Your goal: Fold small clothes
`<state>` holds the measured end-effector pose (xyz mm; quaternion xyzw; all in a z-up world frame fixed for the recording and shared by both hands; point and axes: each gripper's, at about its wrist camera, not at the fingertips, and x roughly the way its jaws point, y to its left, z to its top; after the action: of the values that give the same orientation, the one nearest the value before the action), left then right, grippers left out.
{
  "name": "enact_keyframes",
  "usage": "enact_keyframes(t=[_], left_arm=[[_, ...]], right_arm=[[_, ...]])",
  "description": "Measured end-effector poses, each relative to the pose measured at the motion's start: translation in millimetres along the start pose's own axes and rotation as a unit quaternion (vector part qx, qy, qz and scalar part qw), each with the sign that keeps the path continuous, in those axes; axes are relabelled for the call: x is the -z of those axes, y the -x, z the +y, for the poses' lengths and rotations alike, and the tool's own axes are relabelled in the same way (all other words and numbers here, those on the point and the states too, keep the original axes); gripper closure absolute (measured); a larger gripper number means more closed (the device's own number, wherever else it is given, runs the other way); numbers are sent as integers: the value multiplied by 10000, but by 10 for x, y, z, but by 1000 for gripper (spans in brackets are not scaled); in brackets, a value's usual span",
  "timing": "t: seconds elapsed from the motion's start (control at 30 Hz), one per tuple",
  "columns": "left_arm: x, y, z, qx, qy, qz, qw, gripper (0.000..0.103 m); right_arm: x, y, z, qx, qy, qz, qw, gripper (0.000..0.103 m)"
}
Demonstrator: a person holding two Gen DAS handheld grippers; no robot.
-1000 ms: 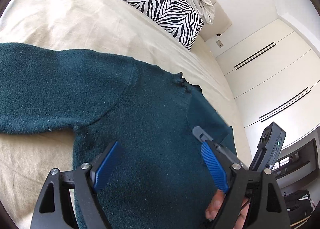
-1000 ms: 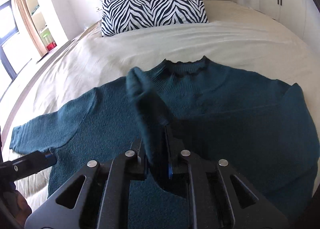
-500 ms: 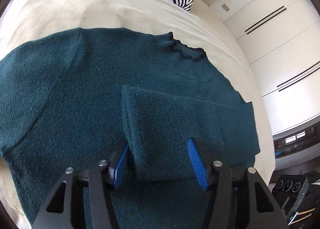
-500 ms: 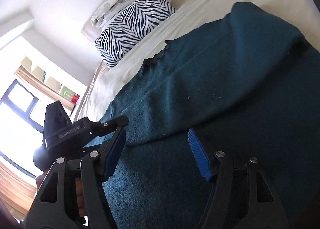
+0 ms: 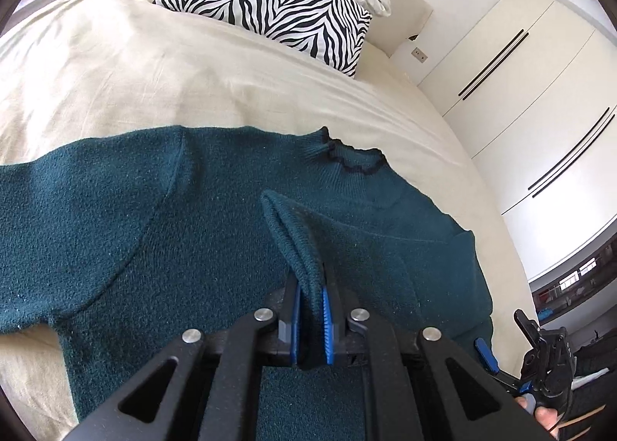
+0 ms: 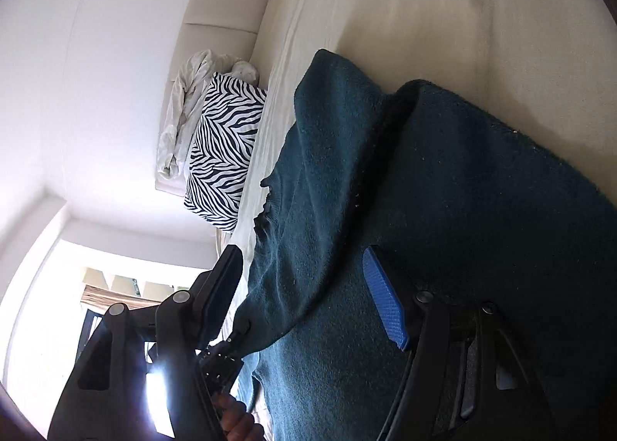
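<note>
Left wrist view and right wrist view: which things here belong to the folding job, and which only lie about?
Part of the job:
- teal sweater
- folded-in sleeve, clamped by the left gripper
- right gripper, open over the sweater

Lying about:
- zebra pillow
- crumpled white sheet
- bed, serving only as the surface

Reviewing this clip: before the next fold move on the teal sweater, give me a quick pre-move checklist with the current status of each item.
1. Left gripper shut on the sleeve cuff: ok.
2. Right gripper open and holding no cloth: ok.
3. Teal sweater body lying flat on the bed: ok.
4. Sweater's other sleeve spread out, not yet folded: not ok.
5. Collar clear of the folded part: ok.
6. Hem edge straight: cannot tell, hidden by the grippers.
</note>
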<state>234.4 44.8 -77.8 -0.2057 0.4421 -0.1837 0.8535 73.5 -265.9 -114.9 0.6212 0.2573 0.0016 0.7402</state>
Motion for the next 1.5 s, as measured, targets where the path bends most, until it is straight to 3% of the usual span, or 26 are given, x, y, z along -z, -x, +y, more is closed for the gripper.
enact_keyframes(t=[0.1, 0.23, 0.37, 0.53, 0.63, 0.77, 0.9, 1.03, 1.1, 1.27, 1.5], left_arm=[[58, 32, 13, 109, -89, -234, 9996, 93], [62, 31, 26, 76, -72, -386, 9992, 93], [-13, -82, 104, -32, -35, -303, 9995, 93], [106, -284, 247, -202, -72, -146, 9997, 89], [144, -271, 277, -168, -37, -239, 9996, 89], [181, -319, 327, -55, 10, -296, 9995, 88], [174, -351, 426, 185, 203, -296, 9992, 88], [200, -363, 442, 226, 190, -339, 9990, 88], [208, -375, 459, 265, 202, -353, 9988, 87], [213, -386, 471, 313, 199, -389, 9986, 87], [212, -374, 480, 335, 208, -397, 9984, 87]], right_arm=[[-154, -102, -43, 74, -222, 138, 9996, 39], [-426, -165, -67, 69, -350, -75, 9993, 39], [-630, -104, -133, 25, -405, -216, 9989, 39], [-706, 31, -256, -15, -432, -81, 9990, 41], [-684, 233, -187, 440, -276, 21, 9986, 39], [-681, 329, 241, 719, 491, 56, 9962, 37], [-897, -23, 556, 501, 967, 287, 9936, 37], [-1208, -757, 493, 937, 1000, 826, 9871, 37], [-1374, -943, 418, 989, 962, 783, 9873, 39], [-1664, -1075, 363, 661, 648, 801, 9925, 39], [-1332, -739, 276, 604, 936, 843, 9902, 39]])
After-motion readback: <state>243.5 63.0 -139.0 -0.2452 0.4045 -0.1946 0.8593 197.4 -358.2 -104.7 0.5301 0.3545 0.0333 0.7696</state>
